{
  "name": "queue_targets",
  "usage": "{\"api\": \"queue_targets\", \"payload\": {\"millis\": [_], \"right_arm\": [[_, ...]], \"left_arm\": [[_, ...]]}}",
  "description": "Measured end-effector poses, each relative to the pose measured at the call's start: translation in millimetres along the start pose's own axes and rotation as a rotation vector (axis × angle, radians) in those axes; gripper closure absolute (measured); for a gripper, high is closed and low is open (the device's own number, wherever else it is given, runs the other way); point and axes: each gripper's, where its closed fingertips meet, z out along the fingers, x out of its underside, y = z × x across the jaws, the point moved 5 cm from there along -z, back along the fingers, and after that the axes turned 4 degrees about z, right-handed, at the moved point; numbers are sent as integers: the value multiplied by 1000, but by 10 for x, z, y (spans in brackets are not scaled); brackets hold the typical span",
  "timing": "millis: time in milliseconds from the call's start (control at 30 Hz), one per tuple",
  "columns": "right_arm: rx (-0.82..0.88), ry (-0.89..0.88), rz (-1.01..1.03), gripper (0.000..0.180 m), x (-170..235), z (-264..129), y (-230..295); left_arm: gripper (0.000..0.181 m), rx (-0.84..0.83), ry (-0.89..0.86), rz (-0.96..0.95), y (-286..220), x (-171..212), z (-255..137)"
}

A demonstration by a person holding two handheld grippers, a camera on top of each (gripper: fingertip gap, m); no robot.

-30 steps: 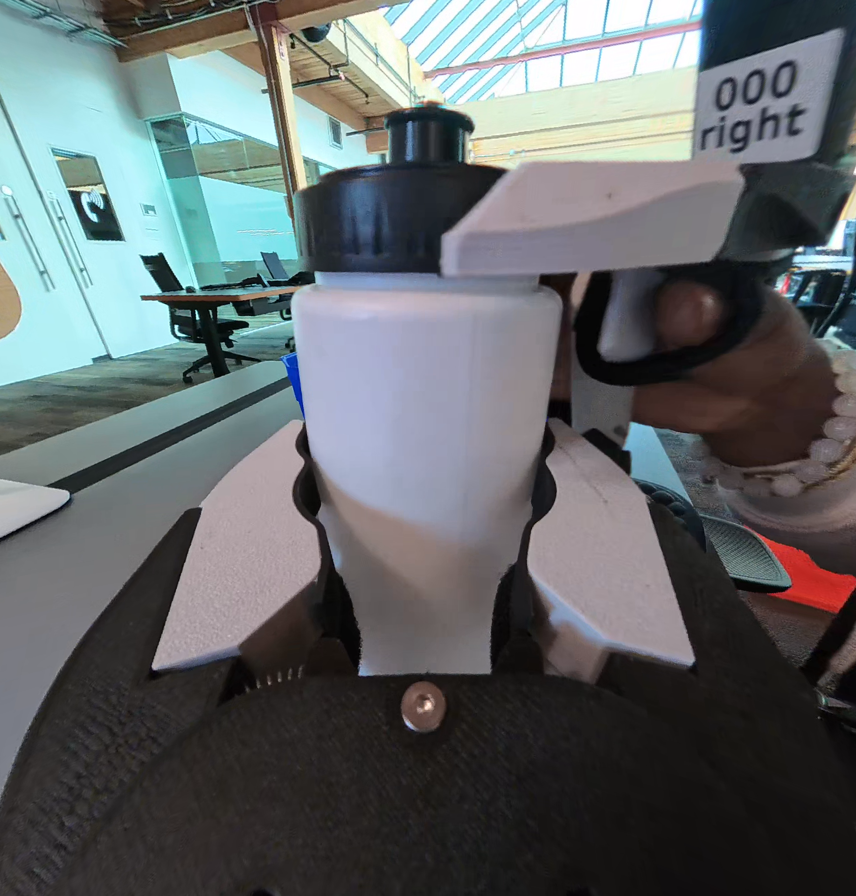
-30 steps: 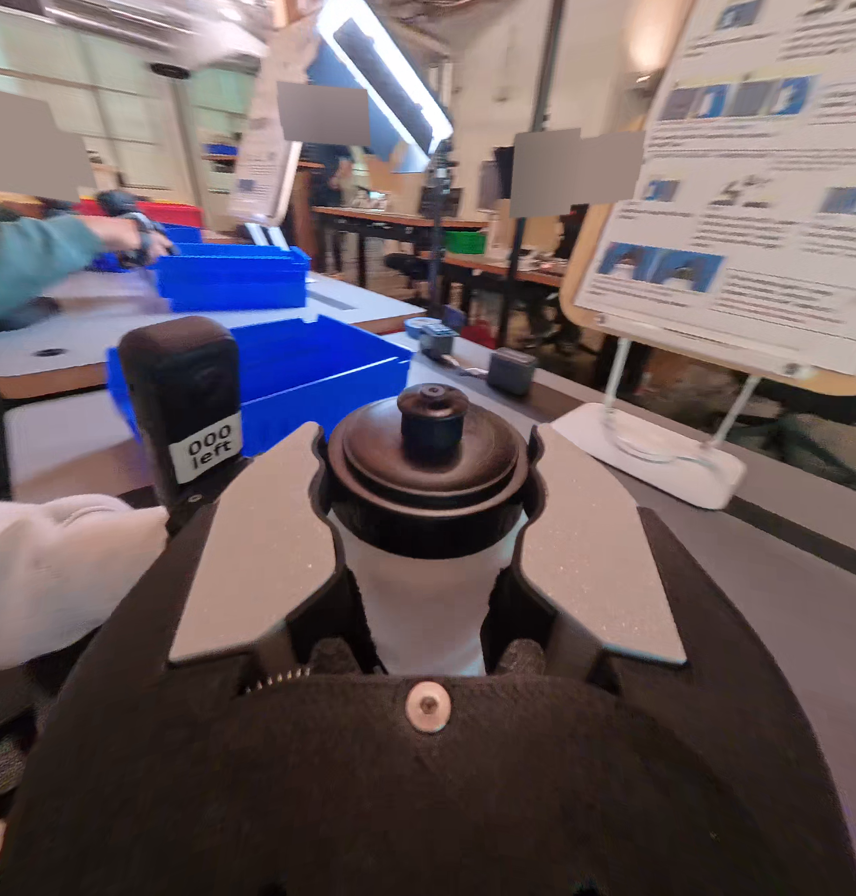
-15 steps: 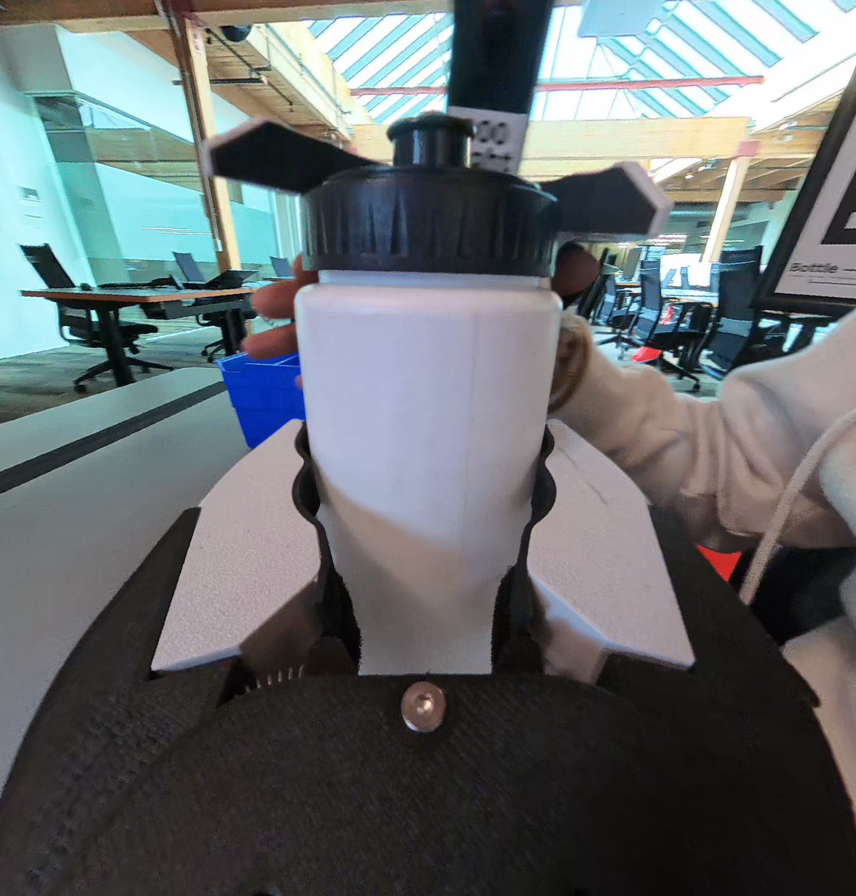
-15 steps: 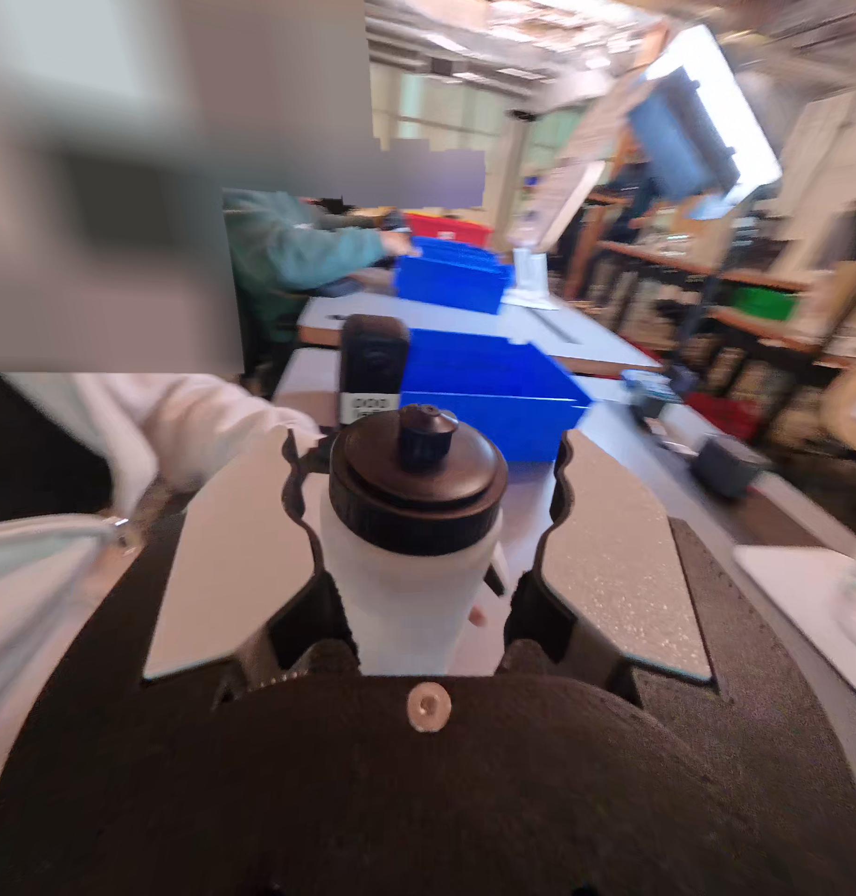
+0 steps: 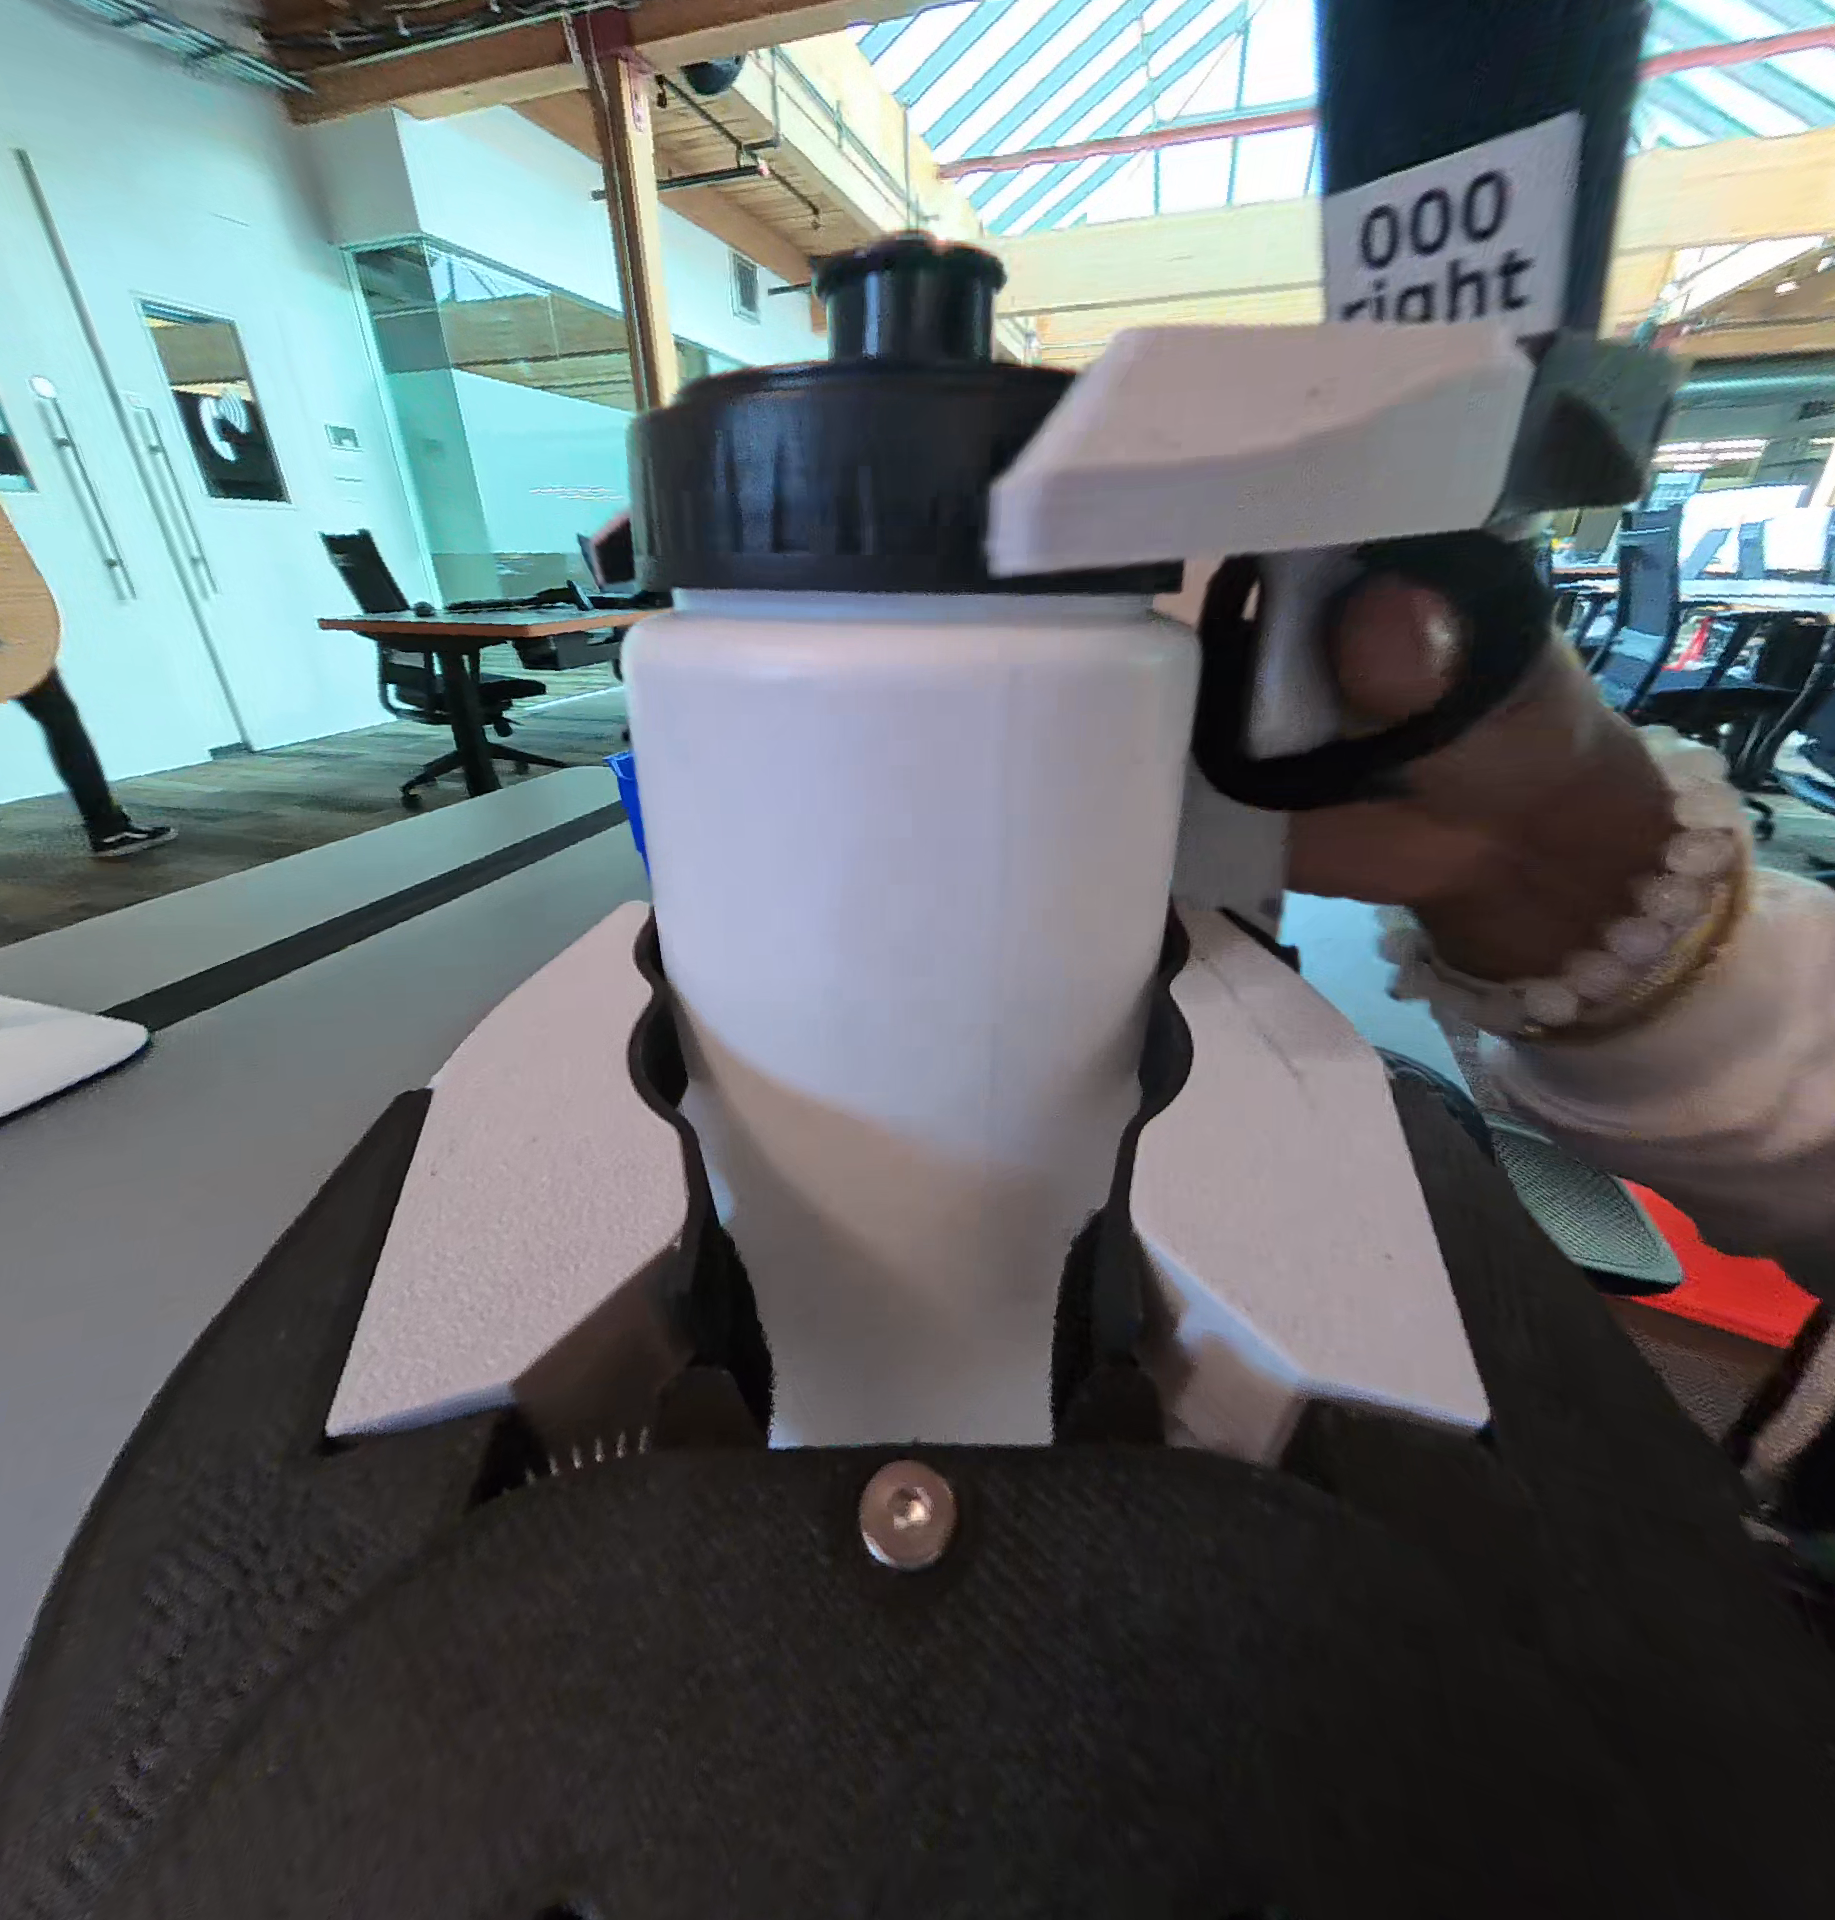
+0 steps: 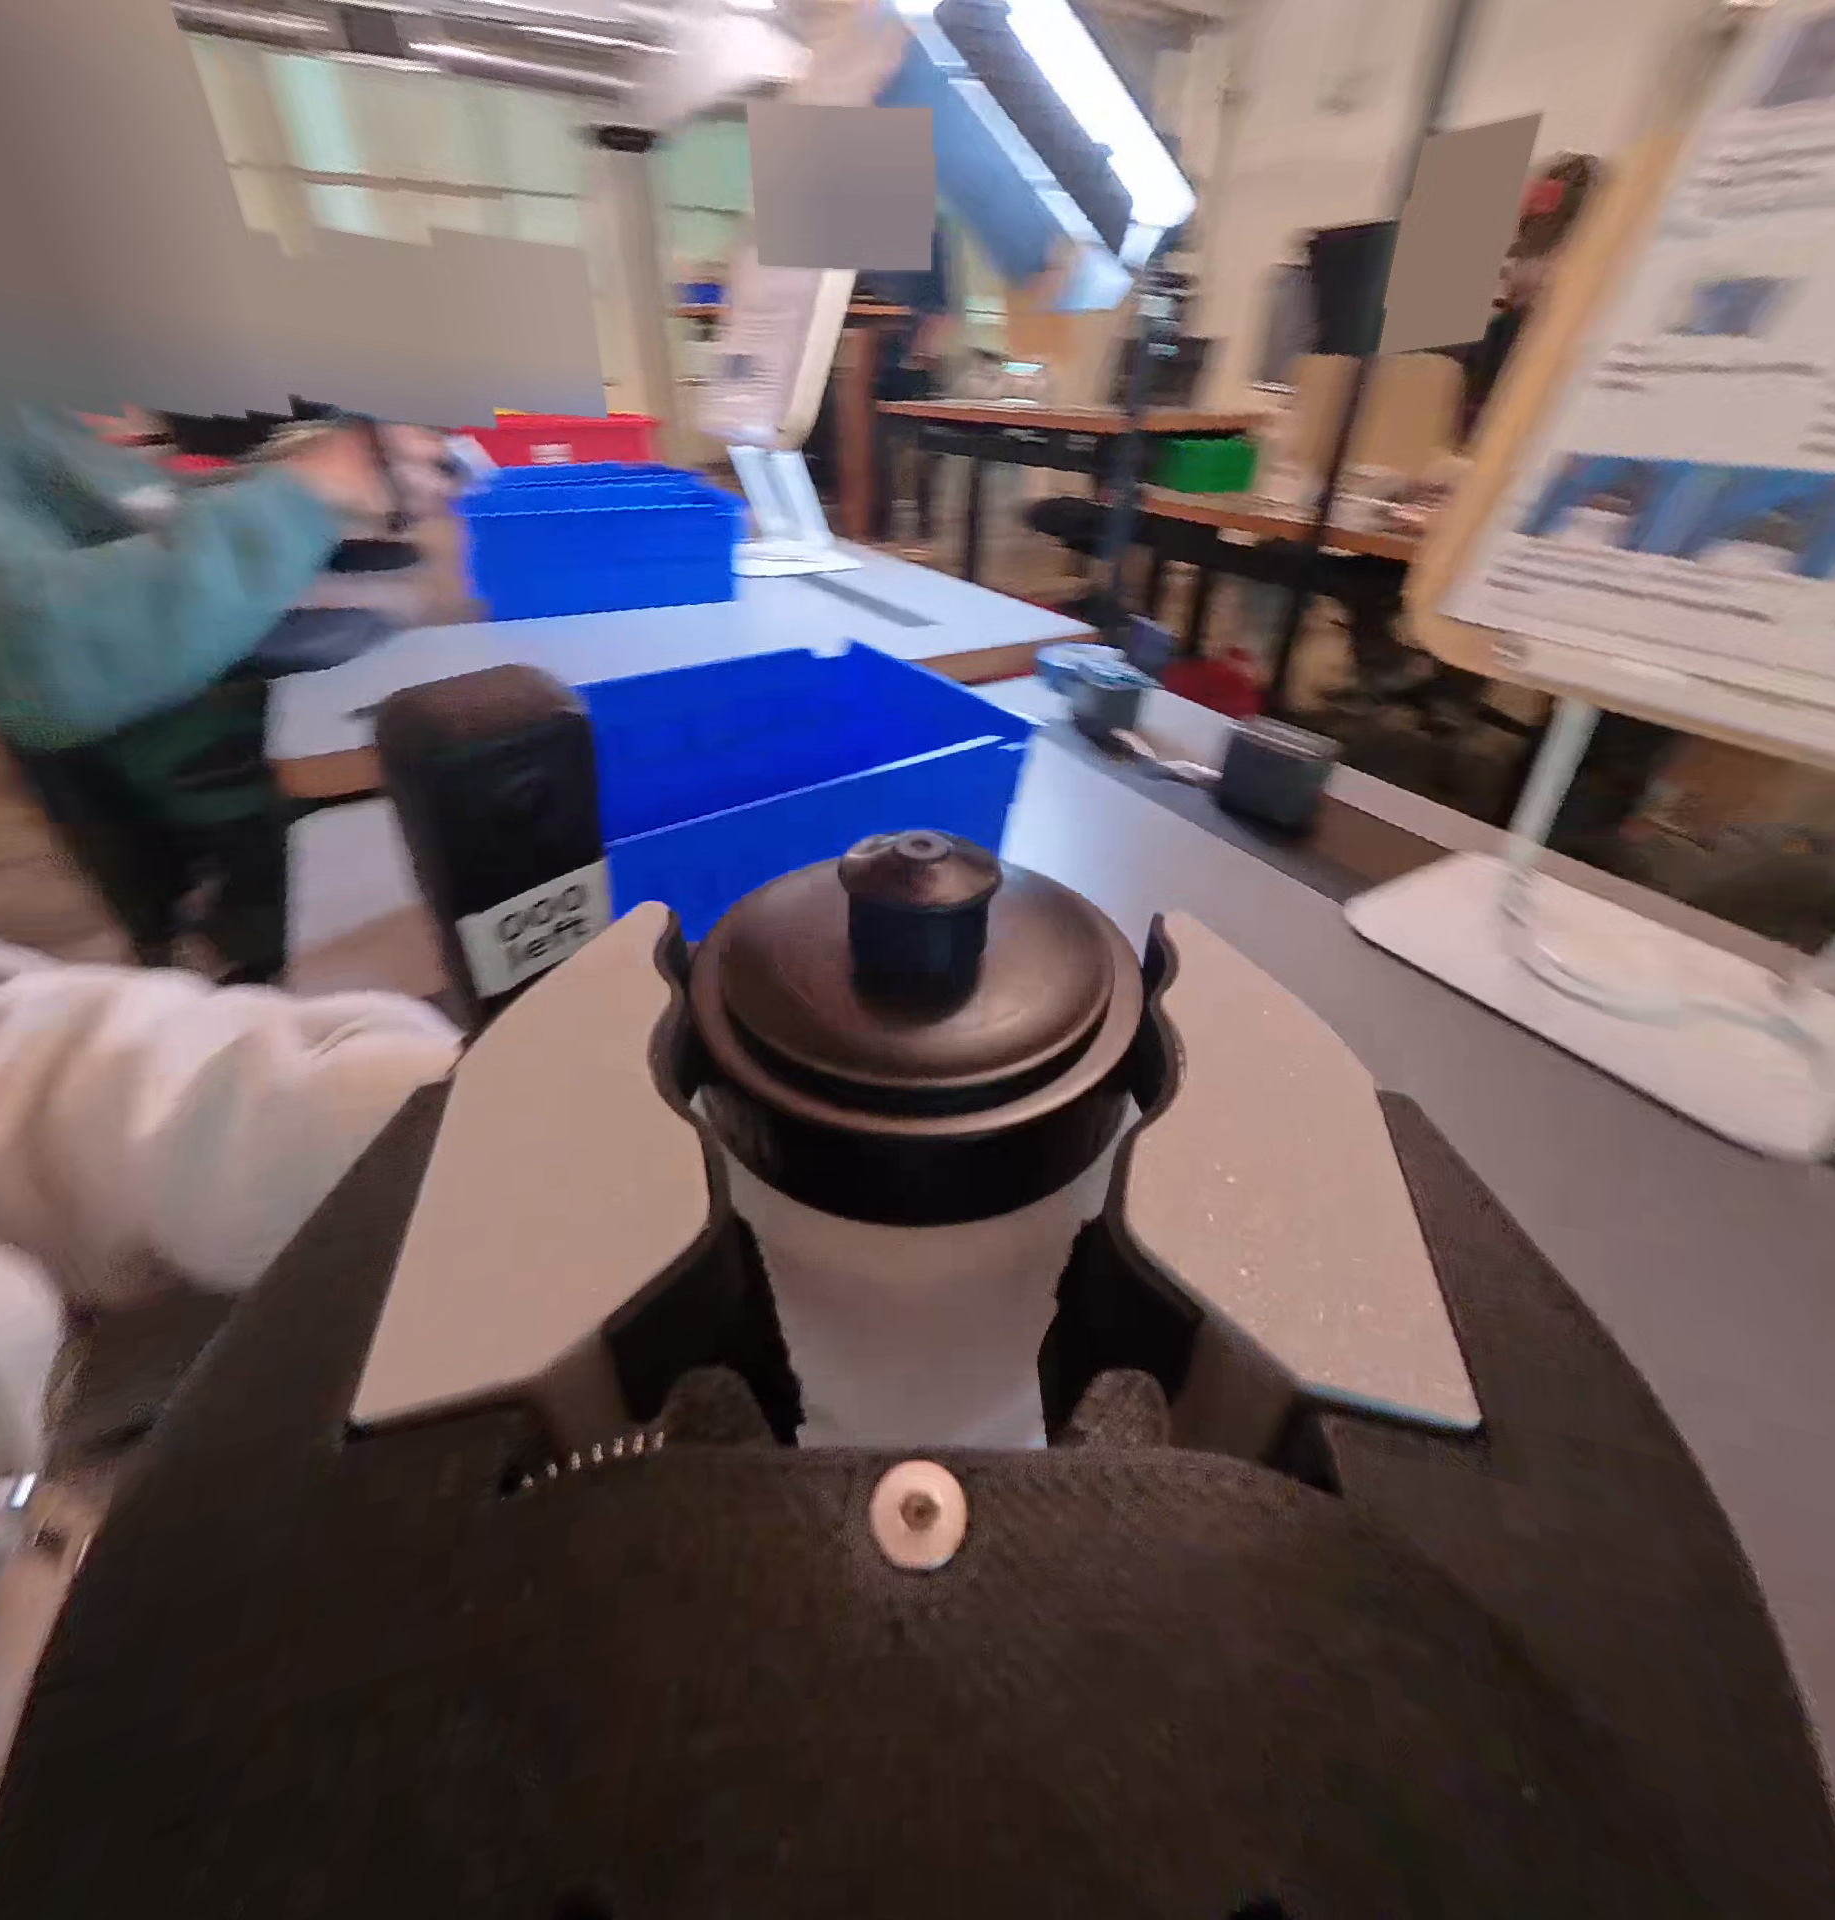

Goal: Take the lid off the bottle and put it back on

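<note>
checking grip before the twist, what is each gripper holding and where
Left gripper clamps the white plastic bottle around its body; right gripper clamps its black ribbed screw lid by the sides.

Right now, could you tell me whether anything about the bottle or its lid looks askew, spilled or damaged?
Nothing stands out. The black lid sits level on the upright white bottle, with no spill visible. The left gripper clamps the body; the right gripper clamps the lid.
</note>
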Motion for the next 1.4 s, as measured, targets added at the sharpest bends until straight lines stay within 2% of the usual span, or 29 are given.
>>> {"api": "queue_targets", "payload": {"millis": [67, 167, 267, 333, 433, 533, 600, 700, 900, 1000, 1033, 1133, 1167, 1300, 1400], "right_arm": [[107, -22, -1, 97, 5, -14, 18], [81, -28, -49, 98, 8, -11, 30], [-227, -78, -221, 81, 5, -21, 125], [-404, -83, -211, 69, -23, -64, 94], [-535, -74, -133, 85, -107, -50, -1], [-621, 83, -129, 95, 17, 2, 34], [-587, 82, -120, 95, 24, 15, 46], [-412, 47, -80, 96, 30, 29, 1], [79, 30, -18, 99, 41, 36, -14], [134, 20, -59, 101, 35, 45, 28], [94, 30, -94, 99, 34, 50, 38], [-187, 51, -176, 70, 35, 50, 100], [-272, 48, -169, 67, 15, 39, 97], [-541, 17, -113, 78, -89, 7, 52], [-608, 94, -79, 92, -48, 54, 44]], "left_arm": [[93, -5, 1, 8, -2, -1, 4], [93, 24, -16, -6, 10, -3, -13], [93, 126, -31, -50, 24, -6, -46], [93, 191, -33, -83, 23, -6, -62], [93, 243, -38, -66, -24, -8, -75], [93, 249, -44, -55, -50, -9, -76], [94, 220, -40, -39, -39, -10, -79], [94, 105, -23, -6, 0, -3, -55], [93, -99, 25, 43, 56, 2, -21], [93, -90, 23, 68, 79, -11, -42], [93, -70, 19, 59, 87, -12, -51], [93, 47, 3, -6, 94, -9, -74], [93, 97, -1, -43, 87, -8, -83], [93, 224, -19, -83, 21, -12, -113], [93, 246, -25, -54, -33, -12, -114]]}}
